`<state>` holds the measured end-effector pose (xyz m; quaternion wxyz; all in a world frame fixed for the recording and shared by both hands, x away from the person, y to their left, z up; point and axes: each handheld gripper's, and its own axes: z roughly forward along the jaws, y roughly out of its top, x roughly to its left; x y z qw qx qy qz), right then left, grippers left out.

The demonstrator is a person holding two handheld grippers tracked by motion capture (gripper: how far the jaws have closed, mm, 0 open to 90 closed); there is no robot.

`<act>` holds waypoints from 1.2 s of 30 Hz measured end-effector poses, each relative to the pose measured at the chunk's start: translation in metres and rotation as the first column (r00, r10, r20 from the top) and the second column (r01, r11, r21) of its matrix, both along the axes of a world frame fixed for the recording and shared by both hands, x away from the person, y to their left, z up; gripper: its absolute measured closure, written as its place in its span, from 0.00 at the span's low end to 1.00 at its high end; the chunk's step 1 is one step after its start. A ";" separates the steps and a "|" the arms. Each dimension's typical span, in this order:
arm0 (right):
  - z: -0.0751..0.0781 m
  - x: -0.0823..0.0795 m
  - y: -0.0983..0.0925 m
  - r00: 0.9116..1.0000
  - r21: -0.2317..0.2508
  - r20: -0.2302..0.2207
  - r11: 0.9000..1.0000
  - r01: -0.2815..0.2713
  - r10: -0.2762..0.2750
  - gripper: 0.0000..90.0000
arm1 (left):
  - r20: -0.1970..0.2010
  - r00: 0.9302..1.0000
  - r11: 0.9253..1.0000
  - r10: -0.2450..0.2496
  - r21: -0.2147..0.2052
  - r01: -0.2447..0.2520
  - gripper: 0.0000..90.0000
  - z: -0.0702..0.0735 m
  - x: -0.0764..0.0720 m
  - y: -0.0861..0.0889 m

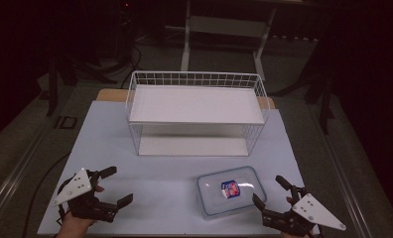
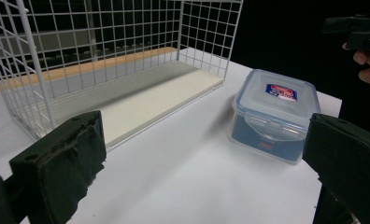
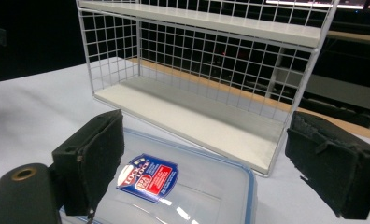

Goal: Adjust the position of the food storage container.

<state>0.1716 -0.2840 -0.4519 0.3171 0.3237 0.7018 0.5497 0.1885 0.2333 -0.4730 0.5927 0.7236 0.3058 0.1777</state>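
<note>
A clear plastic container (image 1: pixel 230 191) with a blue-rimmed lid and a red-and-blue label lies on the white table (image 1: pixel 110 144), front right. My right gripper (image 1: pixel 268 189) stands open just right of it, jaws pointing toward it. In the right gripper view the container (image 3: pixel 183 191) lies low between and just ahead of the spread jaws of the right gripper (image 3: pixel 206 154), which do not touch it. My left gripper (image 1: pixel 120 184) rests open at the front left, nothing between its jaws. From the left gripper (image 2: pixel 206 135) the container (image 2: pixel 274 116) sits farther off to the right.
A white two-tier wire shelf rack (image 1: pixel 197 114) stands at the middle back of the table, its front open, with a flat top shelf and a lower shelf (image 2: pixel 141 98). The person's other hand (image 2: pixel 367 65) and its gripper show at the upper right of the left gripper view.
</note>
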 end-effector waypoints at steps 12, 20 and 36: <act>0.015 -0.008 0.013 0.991 0.019 -0.078 0.994 -0.109 0.110 0.13 | 0.022 0.999 1.000 0.024 -0.003 -0.024 0.00 0.002 -0.002 0.003; 0.014 -0.012 0.018 0.958 -0.031 -0.190 0.974 -0.225 0.215 0.42 | 0.030 0.999 1.000 0.021 0.006 -0.021 0.00 0.003 -0.002 0.001; -0.041 -0.012 0.022 0.862 -0.127 -0.445 0.935 -0.330 0.243 1.00 | 0.035 0.999 0.999 0.026 0.018 -0.026 0.00 0.002 -0.002 -0.001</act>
